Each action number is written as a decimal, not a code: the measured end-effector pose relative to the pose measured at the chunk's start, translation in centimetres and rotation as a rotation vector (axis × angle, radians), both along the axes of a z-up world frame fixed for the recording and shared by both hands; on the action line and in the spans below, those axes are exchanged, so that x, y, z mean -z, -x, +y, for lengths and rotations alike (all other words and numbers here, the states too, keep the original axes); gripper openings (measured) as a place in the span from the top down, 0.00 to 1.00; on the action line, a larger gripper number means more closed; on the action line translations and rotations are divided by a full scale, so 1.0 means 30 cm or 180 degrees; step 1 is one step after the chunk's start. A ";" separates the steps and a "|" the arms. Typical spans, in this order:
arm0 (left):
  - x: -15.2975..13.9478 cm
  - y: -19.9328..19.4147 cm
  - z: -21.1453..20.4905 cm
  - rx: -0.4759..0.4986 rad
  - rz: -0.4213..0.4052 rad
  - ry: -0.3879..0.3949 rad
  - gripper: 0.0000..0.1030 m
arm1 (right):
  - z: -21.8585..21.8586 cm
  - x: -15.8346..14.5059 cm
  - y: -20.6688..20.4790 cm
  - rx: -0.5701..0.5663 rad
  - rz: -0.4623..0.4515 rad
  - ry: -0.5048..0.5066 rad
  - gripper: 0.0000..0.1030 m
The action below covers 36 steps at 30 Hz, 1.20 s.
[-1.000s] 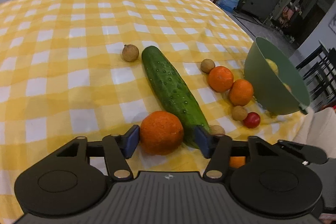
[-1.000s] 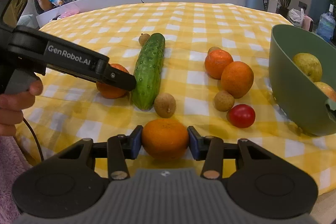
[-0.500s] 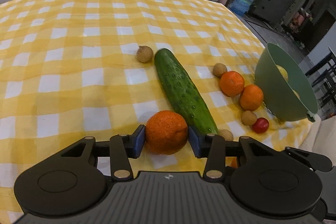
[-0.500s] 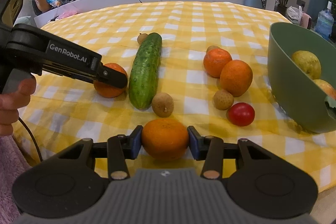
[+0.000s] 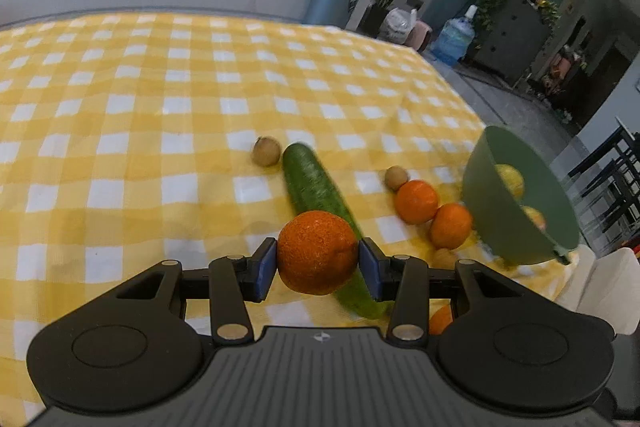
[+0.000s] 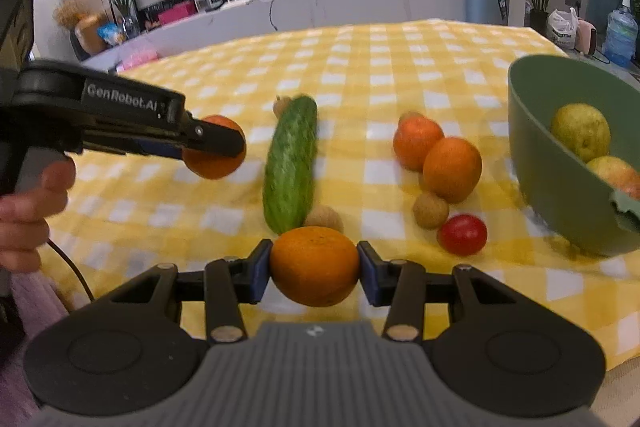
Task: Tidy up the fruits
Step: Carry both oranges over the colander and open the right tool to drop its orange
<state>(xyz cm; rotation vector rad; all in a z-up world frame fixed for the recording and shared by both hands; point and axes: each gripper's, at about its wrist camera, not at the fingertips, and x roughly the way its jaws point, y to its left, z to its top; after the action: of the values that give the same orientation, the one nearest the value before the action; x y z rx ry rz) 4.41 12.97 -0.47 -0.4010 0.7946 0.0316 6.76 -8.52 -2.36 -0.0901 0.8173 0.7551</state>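
My left gripper is shut on an orange and holds it above the yellow checked tablecloth; it also shows in the right wrist view. My right gripper is shut on a second orange, lifted near the table's front edge. A cucumber lies in the middle. Two more oranges, a red tomato and small brown fruits lie beside a tilted green bowl that holds yellowish fruits.
A brown fruit lies at the cucumber's far end. A counter with clutter stands behind the table. Dark chairs stand to the right. A hand holds the left gripper.
The left gripper shut on its orange and lifted it off the cloth. The right gripper rose with its orange. Both views show the table from higher up.
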 end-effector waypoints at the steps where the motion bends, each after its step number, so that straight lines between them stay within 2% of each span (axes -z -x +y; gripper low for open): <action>1: -0.010 0.004 -0.005 0.0022 -0.0034 -0.0003 0.52 | -0.007 -0.015 0.000 0.0014 -0.0005 -0.0061 0.59; 5: -0.051 0.019 -0.027 0.0093 -0.0145 0.0044 0.52 | -0.037 -0.080 0.004 0.0057 -0.0090 -0.0281 0.59; 11: -0.104 0.029 -0.083 0.0229 -0.0242 0.0108 0.52 | -0.113 -0.163 -0.017 0.0377 -0.0100 -0.0516 0.59; 15: -0.131 0.009 -0.133 0.0339 -0.0263 0.0200 0.52 | -0.176 -0.185 -0.026 0.0468 -0.0149 -0.0578 0.59; 22: -0.173 -0.075 -0.222 0.0533 -0.0294 0.0290 0.52 | -0.349 -0.216 -0.058 0.0903 -0.0189 -0.0798 0.59; 25: -0.179 -0.137 -0.265 0.0622 -0.0262 0.0354 0.52 | -0.433 -0.213 -0.086 0.1147 -0.0131 -0.0940 0.59; 28: -0.175 -0.204 -0.314 0.0696 -0.0220 0.0353 0.52 | -0.467 -0.194 -0.137 0.1234 -0.0037 -0.1003 0.59; 33: -0.160 -0.305 -0.365 0.0720 -0.0183 0.0465 0.52 | -0.453 -0.161 -0.240 0.1310 0.0162 -0.1081 0.59; 36: -0.140 -0.341 -0.378 0.0733 -0.0148 0.0564 0.52 | -0.421 -0.146 -0.295 0.1294 0.0240 -0.0947 0.59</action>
<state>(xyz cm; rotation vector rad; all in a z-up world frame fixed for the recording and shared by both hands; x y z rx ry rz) 14.63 1.62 3.75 -0.4737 0.7961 -0.2639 15.62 -21.14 2.01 0.3636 0.7548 0.4886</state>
